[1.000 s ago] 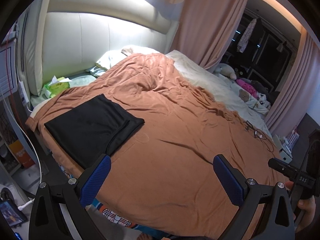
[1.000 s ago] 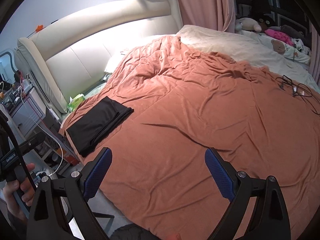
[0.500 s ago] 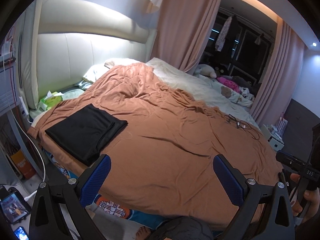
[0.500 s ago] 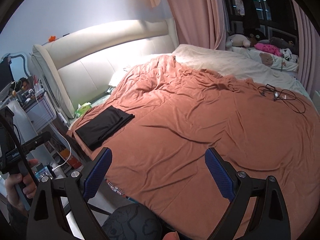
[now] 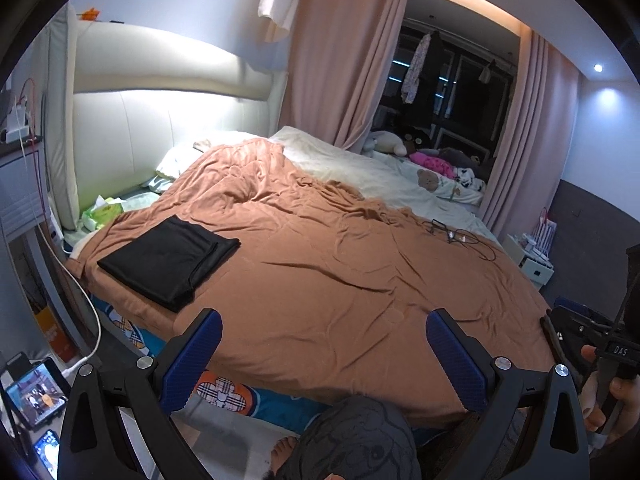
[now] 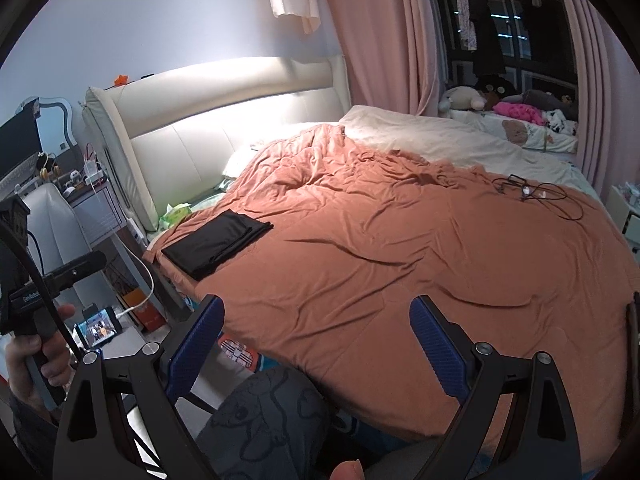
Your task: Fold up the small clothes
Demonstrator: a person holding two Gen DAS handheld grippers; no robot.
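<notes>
A flat, matte black folded garment [image 5: 168,261] lies as a neat rectangle on the wrinkled rust-orange blanket [image 5: 340,280], toward ten o'clock from both tongs. The left gripper [image 5: 324,354] and right gripper [image 6: 316,344] hang wide apart and empty, their ribbed blue pads [image 5: 454,356] over the bed's near edge.

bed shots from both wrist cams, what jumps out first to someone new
A big rust-orange blanket covers most of the bed. A neatly folded black garment lies flat near its left edge, by the lit cream headboard. Both the left gripper and the right gripper hang open and empty.
</notes>
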